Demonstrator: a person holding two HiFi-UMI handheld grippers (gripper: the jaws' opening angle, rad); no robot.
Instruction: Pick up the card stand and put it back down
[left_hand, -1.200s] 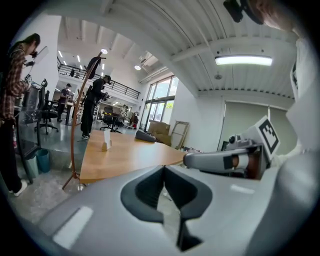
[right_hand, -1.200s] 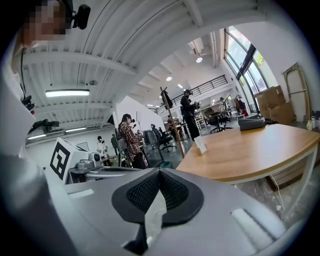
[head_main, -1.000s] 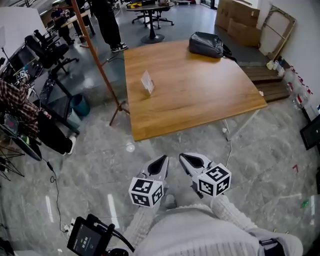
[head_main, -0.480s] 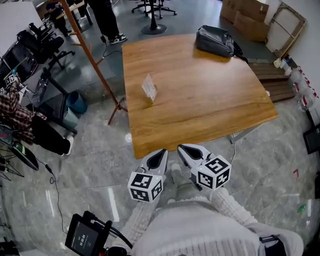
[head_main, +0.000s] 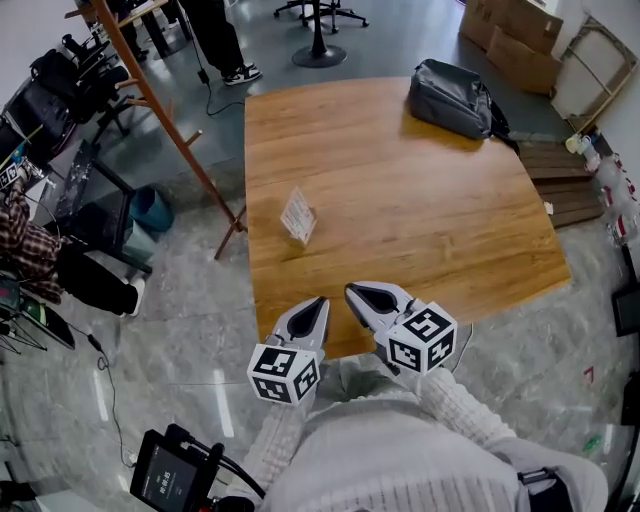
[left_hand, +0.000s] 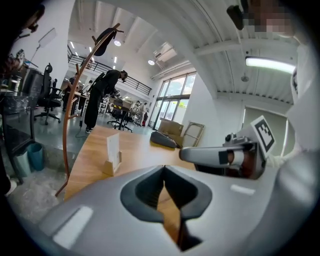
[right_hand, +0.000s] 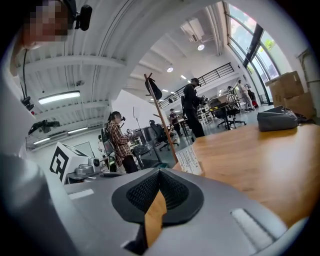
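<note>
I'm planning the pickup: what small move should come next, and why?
Probably carry the left tool forward toward the card stand. The tool is shut and empty, it hovers at the near edge of the table, and the stand sits upright, further in and slightly left. The jaws would need opening before they arrive.

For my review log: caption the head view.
Left gripper and right gripper, both shut, near a wooden table holding card stand and bag.

Bare table is lying open around the card stand. A bag is blocking the far corner, a coat rack flanking the left edge
</note>
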